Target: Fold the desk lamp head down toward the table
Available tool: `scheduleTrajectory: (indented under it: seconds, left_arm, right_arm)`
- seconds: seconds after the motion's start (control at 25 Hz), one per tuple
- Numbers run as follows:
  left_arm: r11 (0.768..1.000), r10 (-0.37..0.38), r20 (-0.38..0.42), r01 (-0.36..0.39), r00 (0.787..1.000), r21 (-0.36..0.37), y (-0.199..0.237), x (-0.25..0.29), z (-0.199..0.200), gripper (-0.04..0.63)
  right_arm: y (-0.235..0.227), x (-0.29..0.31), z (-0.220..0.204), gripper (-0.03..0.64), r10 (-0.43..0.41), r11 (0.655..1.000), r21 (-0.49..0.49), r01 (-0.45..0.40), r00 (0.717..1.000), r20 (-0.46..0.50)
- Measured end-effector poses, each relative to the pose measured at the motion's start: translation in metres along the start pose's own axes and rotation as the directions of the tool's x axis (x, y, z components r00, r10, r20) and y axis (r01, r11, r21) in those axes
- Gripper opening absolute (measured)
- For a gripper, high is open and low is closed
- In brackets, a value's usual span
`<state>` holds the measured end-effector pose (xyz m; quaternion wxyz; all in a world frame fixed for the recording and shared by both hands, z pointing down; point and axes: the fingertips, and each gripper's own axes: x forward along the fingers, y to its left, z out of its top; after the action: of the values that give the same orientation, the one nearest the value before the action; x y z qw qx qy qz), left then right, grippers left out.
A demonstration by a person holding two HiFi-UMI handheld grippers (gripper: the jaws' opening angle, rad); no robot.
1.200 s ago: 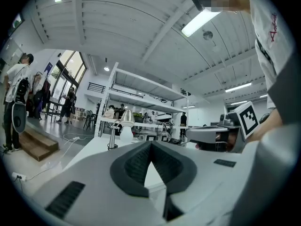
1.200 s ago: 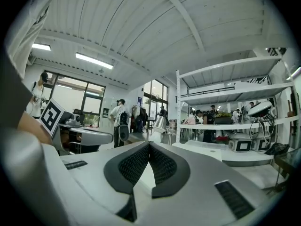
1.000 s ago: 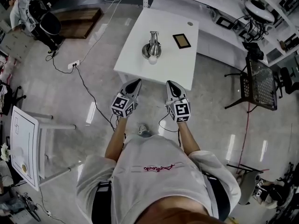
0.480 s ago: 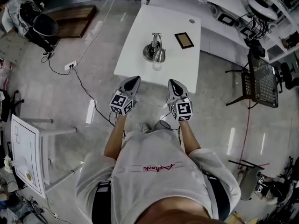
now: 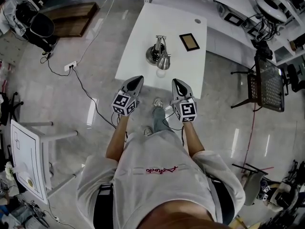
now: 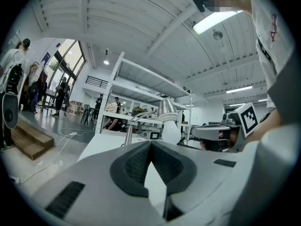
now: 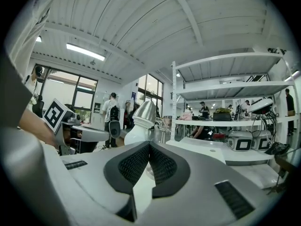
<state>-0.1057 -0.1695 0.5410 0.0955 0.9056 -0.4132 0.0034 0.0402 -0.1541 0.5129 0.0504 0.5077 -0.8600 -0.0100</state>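
A silver desk lamp point(image 5: 159, 56) with a white bulb stands on the white table point(image 5: 138, 42), its head raised over the round base. Both grippers hang level just short of the table's near edge, apart from the lamp. My left gripper point(image 5: 137, 79) is shut and empty, and so is my right gripper point(image 5: 177, 82). In the left gripper view the shut jaws point(image 6: 150, 143) point at the lamp head point(image 6: 167, 111). The right gripper view has its shut jaws point(image 7: 149, 145) below the lamp head point(image 7: 144, 113) and bulb.
A small dark framed panel point(image 5: 189, 42) lies on the table right of the lamp. A black wire chair point(image 5: 266, 85) stands to the right, a white bench with gear point(image 5: 238, 13) behind. A power strip and cable point(image 5: 70, 66) lie on the floor at left.
The person has stepped toward the table, so both shut grippers now sit close to its near edge. A foot shows between the grippers.
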Motion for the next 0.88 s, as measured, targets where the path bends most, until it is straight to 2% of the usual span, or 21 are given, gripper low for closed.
scheduleTrajectory:
  seconds: [0.48, 0.72, 0.88]
  left_arm:
    - [1.0, -0.009, -0.043, 0.009, 0.999, -0.011, 0.04, 0.057, -0.006, 0.02]
    - [1.0, -0.025, -0.057, 0.024, 0.998, -0.011, 0.046, 0.08, -0.015, 0.02]
    - [0.999, -0.032, -0.083, 0.029, 0.996, -0.037, 0.047, 0.088, -0.031, 0.02]
  right_arm:
    - [-0.038, 0.053, -0.018, -0.006, -0.003, 0.999, 0.036, 0.004, 1.0, -0.027]
    - [-0.047, 0.069, -0.032, -0.006, 0.017, 0.999, 0.051, -0.014, 0.998, -0.06]
    - [-0.046, 0.072, -0.05, -0.006, 0.035, 0.998, 0.064, -0.029, 0.994, -0.099]
